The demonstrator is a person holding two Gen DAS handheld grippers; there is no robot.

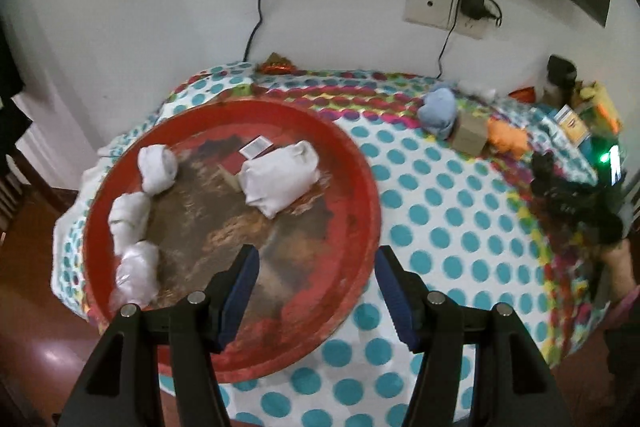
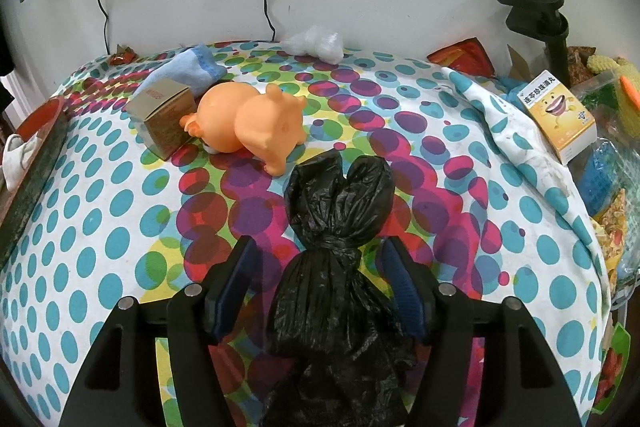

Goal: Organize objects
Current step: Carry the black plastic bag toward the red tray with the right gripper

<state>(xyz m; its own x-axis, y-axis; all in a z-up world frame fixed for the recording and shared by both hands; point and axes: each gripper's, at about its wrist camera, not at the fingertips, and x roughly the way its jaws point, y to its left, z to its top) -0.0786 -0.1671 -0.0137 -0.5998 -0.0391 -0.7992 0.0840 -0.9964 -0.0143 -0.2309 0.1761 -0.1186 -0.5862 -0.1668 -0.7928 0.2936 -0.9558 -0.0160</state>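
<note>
we have the right gripper (image 2: 318, 275) over the black bag (image 2: 334, 247), which lies on the table (image 2: 80, 227) between its jaws. the jaws stand half wide with gaps on both sides, so nothing presses the bag and it is not held. if we lift now, we judge the bag stays behind. if we close on the loose top above the knot, the thin film may slip or tear. the orange toy (image 2: 248, 123) is near the bag's far end and could be nudged.

the left gripper (image 1: 316, 287) hangs over the near rim of the red tray (image 1: 360, 187), jaws wide and empty. the view is blurred there, and a low pass could clip the rim and shift the tray with its load.

our count: on the tray, four white bundles (image 1: 280, 179), three in a row at the left and one larger near the middle, plus a small card (image 1: 256, 147). on the table, one black bag, one orange toy, one brown box (image 2: 164, 115), one blue cloth (image 2: 188, 71), one clear plastic wad (image 2: 316, 43) and one yellow box (image 2: 560, 115) at the right. the clutter at the right edge we cannot count.
</note>
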